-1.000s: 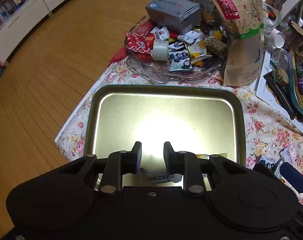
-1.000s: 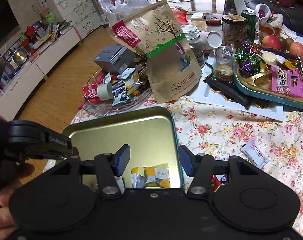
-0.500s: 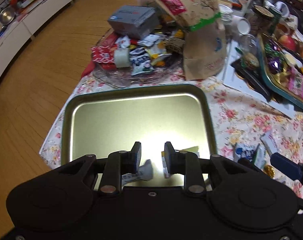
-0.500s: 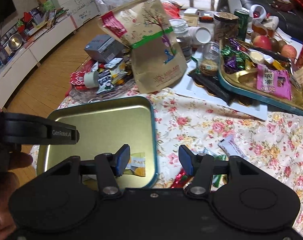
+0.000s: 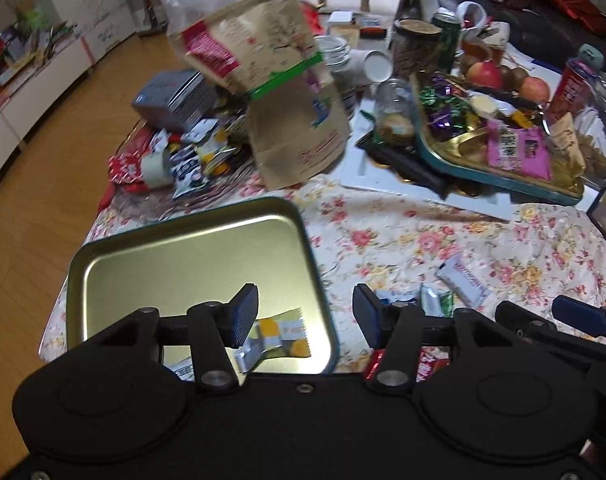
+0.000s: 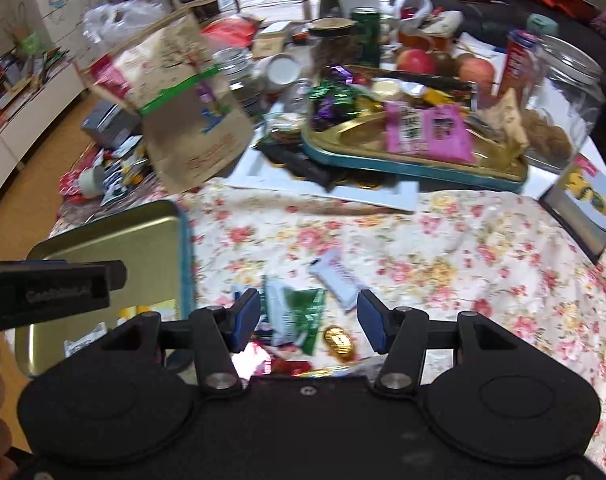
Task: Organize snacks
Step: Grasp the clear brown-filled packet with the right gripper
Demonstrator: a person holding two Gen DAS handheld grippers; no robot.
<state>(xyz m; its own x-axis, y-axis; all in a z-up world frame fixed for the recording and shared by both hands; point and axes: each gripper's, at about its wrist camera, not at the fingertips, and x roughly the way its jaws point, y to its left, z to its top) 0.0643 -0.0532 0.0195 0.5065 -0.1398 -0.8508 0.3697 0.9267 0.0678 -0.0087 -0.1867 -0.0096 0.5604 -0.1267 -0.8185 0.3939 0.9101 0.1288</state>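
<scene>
Your left gripper (image 5: 305,320) is opening wide with nothing between its jaws; a yellow snack (image 5: 281,334) lies in the gold tray (image 5: 183,264) at its 9 o'clock. Your right gripper (image 6: 309,322) is open and empty above a green packet (image 6: 299,314), gold candy (image 6: 338,340) and white bar (image 6: 337,278) on the flowery cloth (image 6: 443,248).
</scene>
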